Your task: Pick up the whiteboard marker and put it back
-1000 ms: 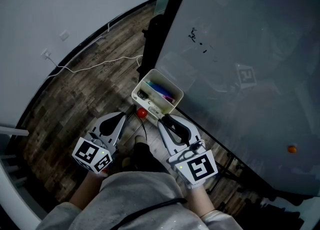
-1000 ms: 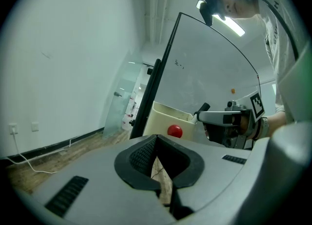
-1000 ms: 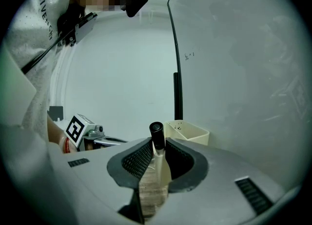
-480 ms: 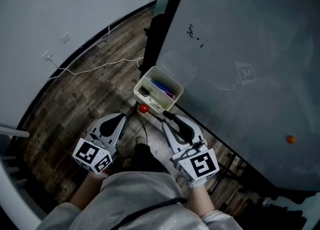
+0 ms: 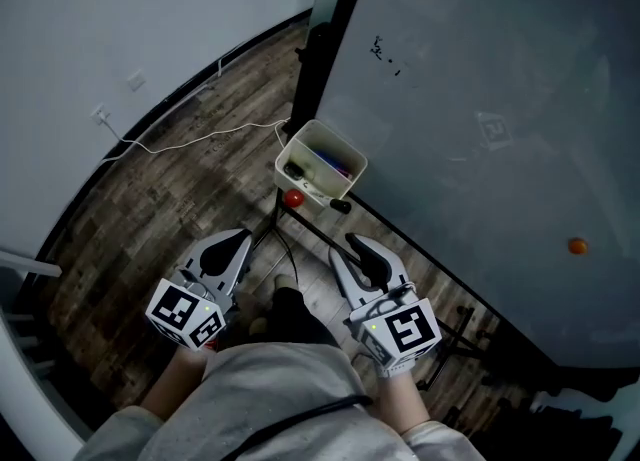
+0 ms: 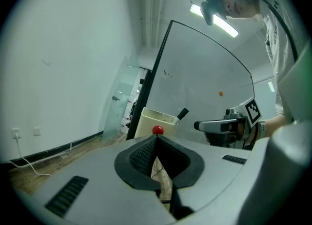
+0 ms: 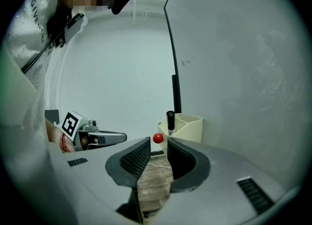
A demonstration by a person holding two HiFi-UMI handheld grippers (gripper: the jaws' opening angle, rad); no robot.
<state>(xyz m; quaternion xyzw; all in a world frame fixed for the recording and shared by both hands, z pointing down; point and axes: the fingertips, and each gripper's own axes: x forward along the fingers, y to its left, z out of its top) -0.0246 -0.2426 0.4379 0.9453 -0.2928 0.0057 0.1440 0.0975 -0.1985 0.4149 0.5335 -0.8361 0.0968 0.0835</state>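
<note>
Down-tipped right hand-held gripper [image 5: 354, 243] has just been opening, empty; left hand-held gripper [image 5: 242, 237] closed.

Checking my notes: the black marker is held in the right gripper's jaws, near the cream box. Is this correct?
No. The black marker stands in the cream box. The jaws of the right gripper have just been opening and hold nothing. The right gripper view shows it.

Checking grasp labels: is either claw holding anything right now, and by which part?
Nothing held. Right claw has just been opening, gap empty; left claw is shut on nothing. The marker stands in the box.
</note>
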